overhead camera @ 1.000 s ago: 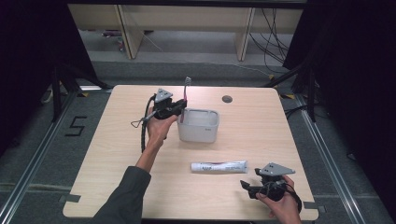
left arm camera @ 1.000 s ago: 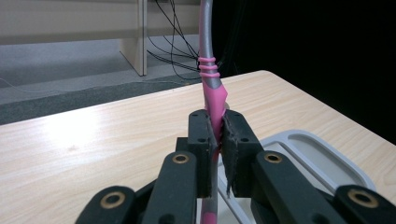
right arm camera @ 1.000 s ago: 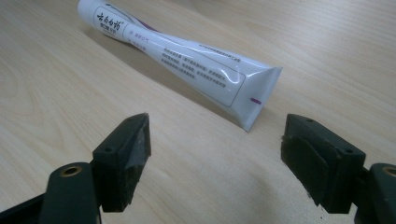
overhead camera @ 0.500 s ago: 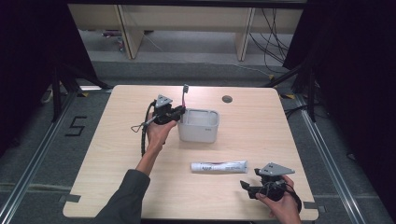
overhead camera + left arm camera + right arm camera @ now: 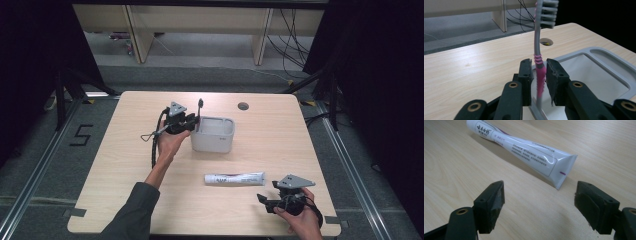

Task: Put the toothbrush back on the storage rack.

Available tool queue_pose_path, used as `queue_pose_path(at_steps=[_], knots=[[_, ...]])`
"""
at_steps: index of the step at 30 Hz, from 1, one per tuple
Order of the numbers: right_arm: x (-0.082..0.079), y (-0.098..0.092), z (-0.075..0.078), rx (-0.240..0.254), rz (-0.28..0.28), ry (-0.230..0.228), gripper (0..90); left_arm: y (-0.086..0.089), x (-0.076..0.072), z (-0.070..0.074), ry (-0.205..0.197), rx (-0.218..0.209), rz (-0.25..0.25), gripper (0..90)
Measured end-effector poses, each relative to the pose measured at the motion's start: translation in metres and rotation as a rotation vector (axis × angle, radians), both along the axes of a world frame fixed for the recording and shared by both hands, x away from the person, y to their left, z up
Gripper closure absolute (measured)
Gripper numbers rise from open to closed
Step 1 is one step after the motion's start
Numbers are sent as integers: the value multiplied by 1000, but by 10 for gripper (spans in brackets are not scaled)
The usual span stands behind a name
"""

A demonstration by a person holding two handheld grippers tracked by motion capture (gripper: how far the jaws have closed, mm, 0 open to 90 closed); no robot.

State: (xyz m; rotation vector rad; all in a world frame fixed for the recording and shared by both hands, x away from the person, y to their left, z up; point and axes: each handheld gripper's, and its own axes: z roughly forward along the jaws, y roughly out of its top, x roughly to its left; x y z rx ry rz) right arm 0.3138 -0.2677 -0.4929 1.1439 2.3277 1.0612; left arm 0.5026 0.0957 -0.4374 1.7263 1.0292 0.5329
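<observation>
Toothbrush [image 5: 539,72] stands upright between the left hand-held gripper's [image 5: 539,72] just-opening jaws, its handle end inside the grey tray [image 5: 609,62]. Beyond the right hand-held gripper's [image 5: 539,202] wide, empty jaws lies a toothpaste tube [image 5: 524,150] on the tabletop [image 5: 454,157].

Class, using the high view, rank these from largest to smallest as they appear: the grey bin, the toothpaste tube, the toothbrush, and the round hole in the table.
1. Grey bin
2. Toothpaste tube, longer than the bin is wide but much thinner
3. Toothbrush, only its upper part shows, so its rank against the hole is unsure
4. Round hole
</observation>
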Motion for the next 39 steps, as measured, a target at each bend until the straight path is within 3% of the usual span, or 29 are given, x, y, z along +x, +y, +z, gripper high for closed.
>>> queue_pose_path(at_steps=[2,8,16,20,21,24,27,39], knots=[[0,0,0,1,0,1,251,1,-1,1,1,2,12,614],[-1,0,1,7,-7,13,251,4,-5,9,-6,-2,20,519],[-1,0,2,19,-16,-3,253,8,-14,17,-7,6,18,454],[-1,0,2,18,-14,-7,253,12,-20,20,12,8,18,401],[-1,0,2,17,-14,-9,253,15,-24,22,11,27,22,393],[-1,0,2,26,-14,-1,253,18,-28,23,11,29,24,373],[-1,0,2,27,-17,-2,253,25,-37,24,37,26,20,342],[0,0,1,22,-20,-3,253,38,-63,25,34,24,-2,292]])
